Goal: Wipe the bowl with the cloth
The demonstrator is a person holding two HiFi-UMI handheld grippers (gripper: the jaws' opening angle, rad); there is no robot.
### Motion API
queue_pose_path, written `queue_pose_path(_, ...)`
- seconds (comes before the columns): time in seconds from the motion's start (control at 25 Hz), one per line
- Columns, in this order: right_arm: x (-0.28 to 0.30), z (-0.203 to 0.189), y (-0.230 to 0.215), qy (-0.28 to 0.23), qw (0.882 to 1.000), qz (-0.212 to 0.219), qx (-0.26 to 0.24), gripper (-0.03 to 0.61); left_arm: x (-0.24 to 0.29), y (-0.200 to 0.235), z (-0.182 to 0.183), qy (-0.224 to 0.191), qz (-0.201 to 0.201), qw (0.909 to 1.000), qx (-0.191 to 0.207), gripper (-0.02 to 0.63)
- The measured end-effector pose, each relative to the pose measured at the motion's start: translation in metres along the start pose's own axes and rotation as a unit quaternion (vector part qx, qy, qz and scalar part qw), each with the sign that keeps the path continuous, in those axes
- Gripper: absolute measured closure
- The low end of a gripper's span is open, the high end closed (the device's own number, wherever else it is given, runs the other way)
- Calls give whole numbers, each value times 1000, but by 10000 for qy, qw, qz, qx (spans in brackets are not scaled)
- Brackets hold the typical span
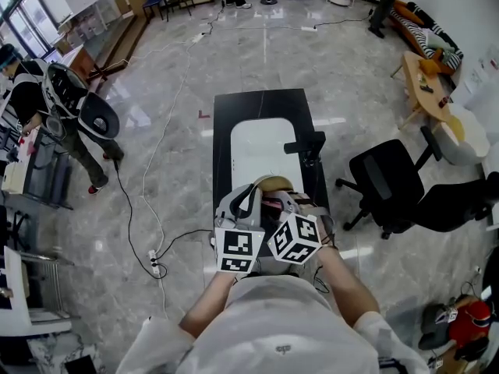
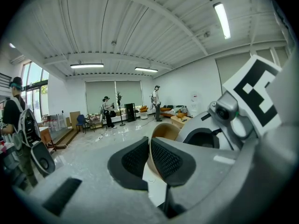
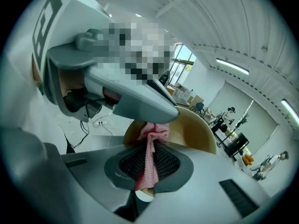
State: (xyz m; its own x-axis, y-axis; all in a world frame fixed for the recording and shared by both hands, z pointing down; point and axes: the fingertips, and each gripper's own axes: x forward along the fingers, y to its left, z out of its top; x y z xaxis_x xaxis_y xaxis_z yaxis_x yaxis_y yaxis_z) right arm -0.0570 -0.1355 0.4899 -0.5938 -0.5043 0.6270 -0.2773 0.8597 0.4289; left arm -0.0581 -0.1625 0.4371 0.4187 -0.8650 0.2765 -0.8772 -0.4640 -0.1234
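Bowl [image 1: 274,182] over black table [image 1: 257,104]; grey marble floor [image 1: 351,76] around.

The cloth [image 3: 152,132] is seen as pink, coarse knit, the bowl [image 3: 198,132] as smooth, matt tan. The floor [image 1: 312,53] is polished, glossy stone. Dimpled black pads [image 3: 169,161] are borne by the right tool [image 3: 150,148].

- The bowl [image 3: 198,132] is tan and round. It is tipped on its side. Its rim is pinched in the left gripper [image 2: 149,149].
- The cloth [image 3: 152,133] is pink and knitted. It is bunched up, pinched in the right gripper [image 3: 148,158], and its top pokes into the bowl.
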Motion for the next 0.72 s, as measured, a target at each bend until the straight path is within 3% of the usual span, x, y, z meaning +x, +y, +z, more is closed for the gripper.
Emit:
queue_pose_path(0.12,2,-15,4,343,9979,-85,-537,552,-1,2,-9,102,25,9999,-107,588)
queue_pose_path(0.32,-2,-26,-16,762,9856,-677,-1352,552,0,8,-10,166,61,9997,-158,588)
queue_pose_path(0.72,-12,-17,-42,870,9600,-1398,-2264,552,1,7,-8,139,37,9998,-162,588)
